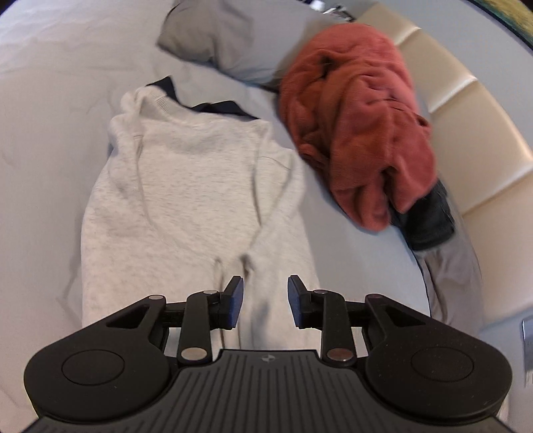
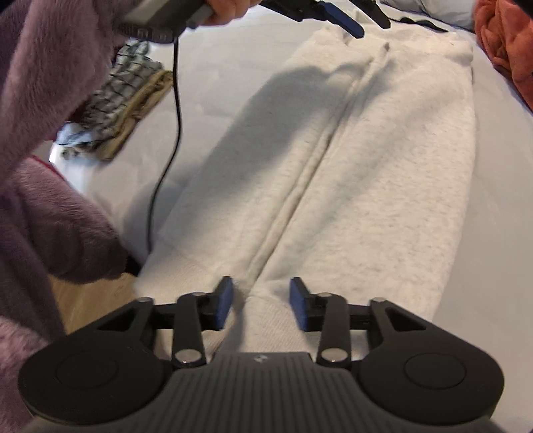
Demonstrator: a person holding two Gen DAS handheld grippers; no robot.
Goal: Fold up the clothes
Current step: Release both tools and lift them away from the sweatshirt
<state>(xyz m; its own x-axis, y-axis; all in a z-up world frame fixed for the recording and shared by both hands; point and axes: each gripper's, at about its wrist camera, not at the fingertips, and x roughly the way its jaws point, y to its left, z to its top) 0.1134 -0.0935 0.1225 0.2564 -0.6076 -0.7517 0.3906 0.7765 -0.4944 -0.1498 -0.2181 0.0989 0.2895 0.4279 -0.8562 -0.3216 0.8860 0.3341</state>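
On the bed (image 1: 50, 100), mid-sheet, lies a cream sweater (image 1: 200, 186), sleeves folded inward. Left gripper (image 1: 265, 301) and right gripper (image 2: 261, 304) hover spread, empty; a careless grab could undo the sleeves.

Two grippers are out over the bed: the left gripper (image 1: 265, 301) and the right gripper (image 2: 260, 303), each with two blue-padded fingers, four fingers in all.

One pale grey sweatshirt (image 1: 186, 186) lies flat on the sheet, with both of its two sleeves folded in to meet along the middle. One dark navy garment (image 1: 216, 108) peeks out from under its collar end.

One rust-red fleece (image 1: 359, 126) is heaped beside it, with one dark garment (image 1: 429, 216) under its edge.

One grey pillow (image 1: 206, 33) sits at the head.

One checked cloth (image 2: 110, 96) and one tan cloth (image 2: 143, 106) lie together.

One black cable (image 2: 173, 133) hangs down. One hand (image 2: 228, 11) shows, in one fuzzy mauve sleeve (image 2: 50, 83).
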